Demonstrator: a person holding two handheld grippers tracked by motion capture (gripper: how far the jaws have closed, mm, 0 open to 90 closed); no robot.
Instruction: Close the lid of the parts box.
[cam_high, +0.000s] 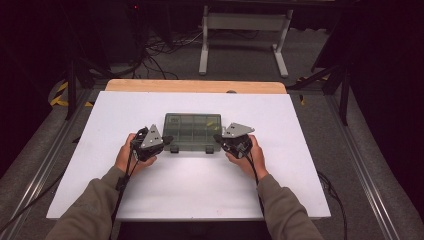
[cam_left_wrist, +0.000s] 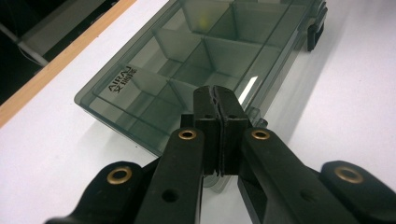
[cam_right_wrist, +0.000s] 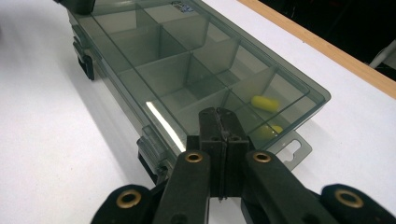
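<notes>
High view: both tongs (cam_high: 167, 139) (cam_high: 218, 138) closed, flanking smoky compartment box (cam_high: 192, 131); perhaps touching.

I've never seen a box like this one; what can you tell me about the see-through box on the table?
The organizer box looks like smoky grey-green clear plastic, flat and rectangular, split by dividers into many compartments. Its lid is shut, with two dark latches on the near edge and a hang tab at one end. Small yellow pieces lie in an end compartment. It lies flat on the white table, with the shut left gripper and right gripper at its ends.
</notes>
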